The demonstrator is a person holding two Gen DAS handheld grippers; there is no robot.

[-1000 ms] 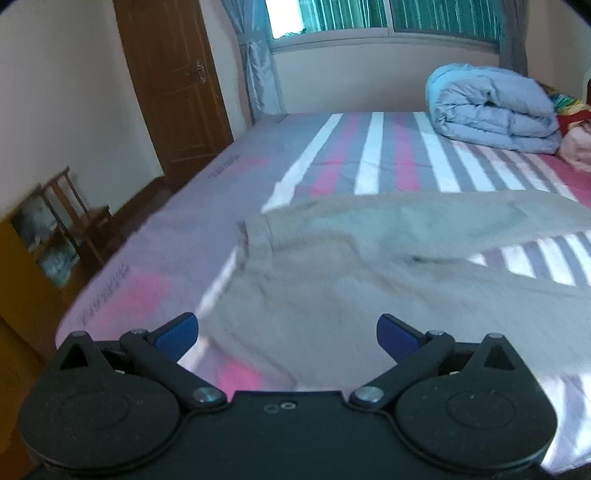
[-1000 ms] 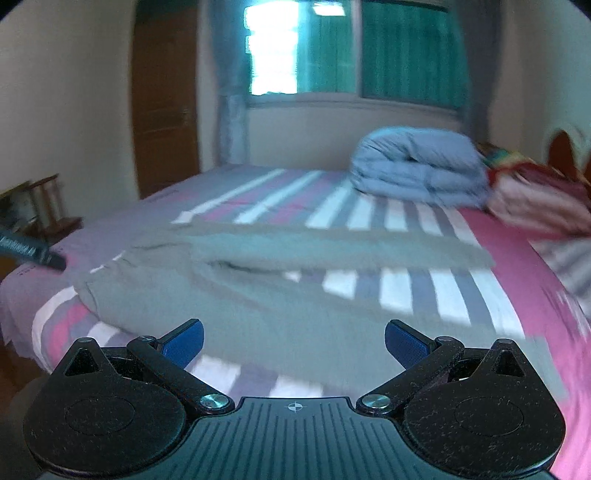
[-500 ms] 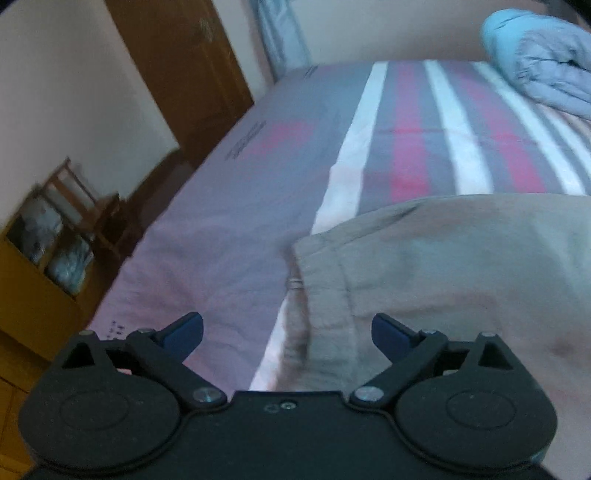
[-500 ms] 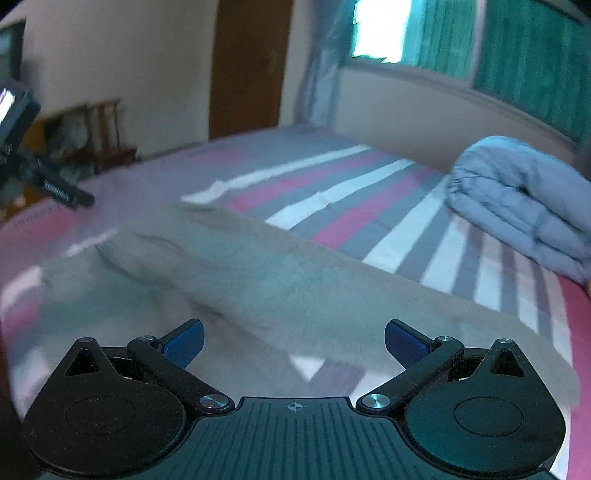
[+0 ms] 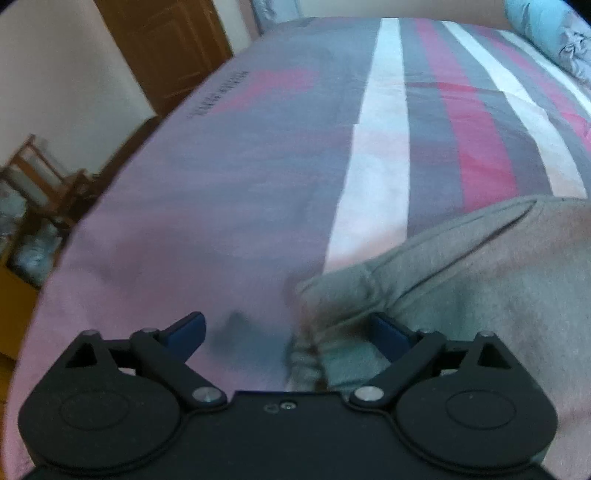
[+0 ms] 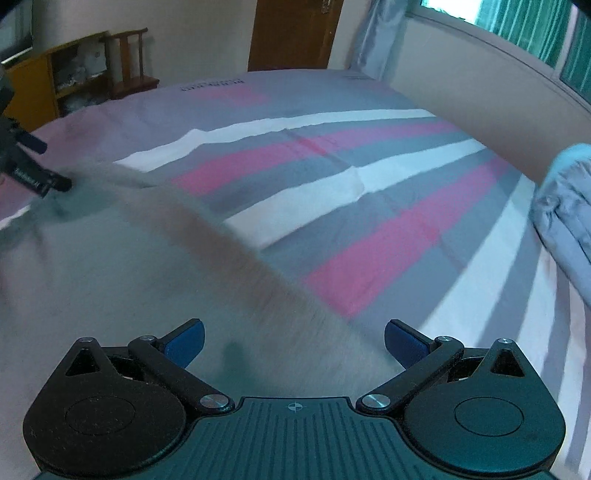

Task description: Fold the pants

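Observation:
Grey pants (image 5: 480,280) lie spread on the striped bed sheet (image 5: 221,184). My left gripper (image 5: 286,330) hangs low over the waistband corner. Its jaws are closing, the gathered corner sits between the blue pads, and the left pad is still clear of the cloth. In the right wrist view the pants (image 6: 110,266) run from the left edge down to the middle. My right gripper (image 6: 293,339) is open above their far edge, with cloth below it and nothing gripped. The left gripper's fingers (image 6: 55,182) show at the left, by the pants' corner.
A folded light-blue duvet (image 6: 565,206) lies at the right side of the bed, under the window. A brown door (image 6: 295,33), a wooden chair (image 6: 129,55) and a yellow shelf unit (image 6: 33,85) stand beyond the bed's left edge (image 5: 92,206).
Both grippers have dropped closer to the bed. The left one moved to the pants' waistband corner and its jaws narrowed. The right one swung left and now hangs over the far edge of the pants.

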